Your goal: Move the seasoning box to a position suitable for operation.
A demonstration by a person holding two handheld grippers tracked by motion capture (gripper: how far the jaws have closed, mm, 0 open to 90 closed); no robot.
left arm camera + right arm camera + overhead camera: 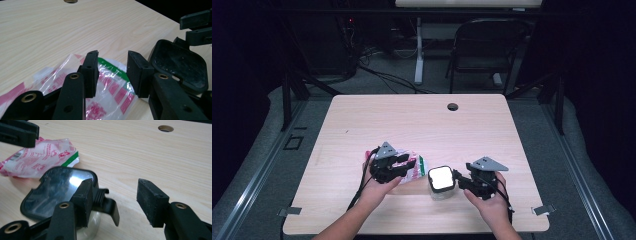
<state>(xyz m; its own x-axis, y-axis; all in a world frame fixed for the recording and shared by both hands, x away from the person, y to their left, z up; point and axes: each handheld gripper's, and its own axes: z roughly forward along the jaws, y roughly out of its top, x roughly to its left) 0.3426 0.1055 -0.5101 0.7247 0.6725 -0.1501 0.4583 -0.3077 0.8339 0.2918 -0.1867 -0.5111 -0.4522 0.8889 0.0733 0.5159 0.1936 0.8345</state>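
Pale wooden table [422,120], dark room behind, folding chair [484,47] beyond the far edge. Near the front edge: clear container with a black-rimmed lid [442,178], standing upright, and just to its left a crinkled red-and-white plastic packet [412,169] lying flat. Left claw [112,72] hovering over the packet, jaws parted, nothing pinched between them. Right claw [113,200] beside the container's lid latch, jaws spread wide, gripping nothing. Judged from that: lid apparently seated on the container, packet outside it on the table, neither item lifted. Left to do, seemingly: grasping packet or container and moving it on.
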